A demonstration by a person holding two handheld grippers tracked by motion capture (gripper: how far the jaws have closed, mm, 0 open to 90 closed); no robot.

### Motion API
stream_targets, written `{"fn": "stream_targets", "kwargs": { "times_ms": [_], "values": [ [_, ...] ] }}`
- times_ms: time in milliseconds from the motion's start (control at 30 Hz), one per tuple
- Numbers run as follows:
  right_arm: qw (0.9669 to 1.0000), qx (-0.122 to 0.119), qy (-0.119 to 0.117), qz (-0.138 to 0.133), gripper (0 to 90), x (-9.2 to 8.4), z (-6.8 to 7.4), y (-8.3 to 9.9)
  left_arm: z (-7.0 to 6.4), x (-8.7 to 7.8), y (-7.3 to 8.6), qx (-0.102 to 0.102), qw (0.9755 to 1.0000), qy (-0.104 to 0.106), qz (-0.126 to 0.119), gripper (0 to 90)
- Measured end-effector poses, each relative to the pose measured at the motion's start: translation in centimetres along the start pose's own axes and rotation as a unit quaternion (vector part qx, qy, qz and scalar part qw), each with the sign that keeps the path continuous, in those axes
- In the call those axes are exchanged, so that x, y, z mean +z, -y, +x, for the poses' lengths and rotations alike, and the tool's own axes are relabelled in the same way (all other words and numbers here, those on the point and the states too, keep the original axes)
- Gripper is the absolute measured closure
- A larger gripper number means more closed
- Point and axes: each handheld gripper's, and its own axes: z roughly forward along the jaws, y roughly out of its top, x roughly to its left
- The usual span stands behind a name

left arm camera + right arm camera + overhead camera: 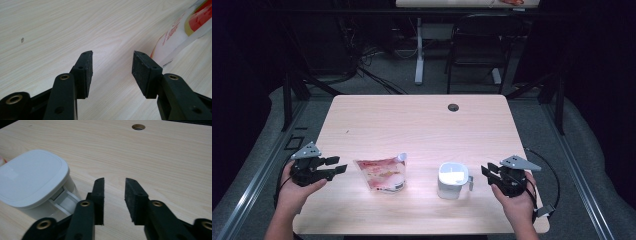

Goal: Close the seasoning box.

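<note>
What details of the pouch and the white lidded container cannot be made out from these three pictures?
- Pouch print: too small in the high view; cut off by the frame edge in the left gripper view.
- White container contents: hidden under its closed lid in the high view and the right gripper view.

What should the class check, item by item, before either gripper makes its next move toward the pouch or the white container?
1. Left gripper open, nothing between its pads: ok.
2. Right gripper open and empty: ok.
3. Pouch within the left gripper's reach, beside it, apart: ok.
4. White container upright, lid on: ok.
5. Container's handle facing the right gripper: ok.
6. Pouch's spout cap tight: cannot tell.
</note>
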Motion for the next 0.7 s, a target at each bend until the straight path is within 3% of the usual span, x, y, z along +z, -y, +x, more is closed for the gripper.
{"fn": "stream_targets", "kwargs": {
  "times_ms": [100,433,533,700],
  "values": [
    [0.9999,0.012,0.011,-0.003,58.5,0.3,-0.4,0.3,0.1,0.1,0.1,-0.001,1.0,0.001,0.001,51.4],
    [0.998,0.034,0.049,0.021,51.1,1.6,-2.0,2.2,0.5,0.2,0.4,-0.009,0.9999,-0.007,-0.001,50.2],
    [0.9973,0.053,0.045,0.023,50.3,2.0,-2.5,2.7,0.6,0.2,0.5,-0.01,0.9999,-0.011,-0.005,50.0],
    [0.997,0.055,0.049,0.026,48.8,2.1,-2.7,2.9,0.7,0.1,0.5,-0.013,0.9998,-0.015,-0.007,49.5]
  ]
}}
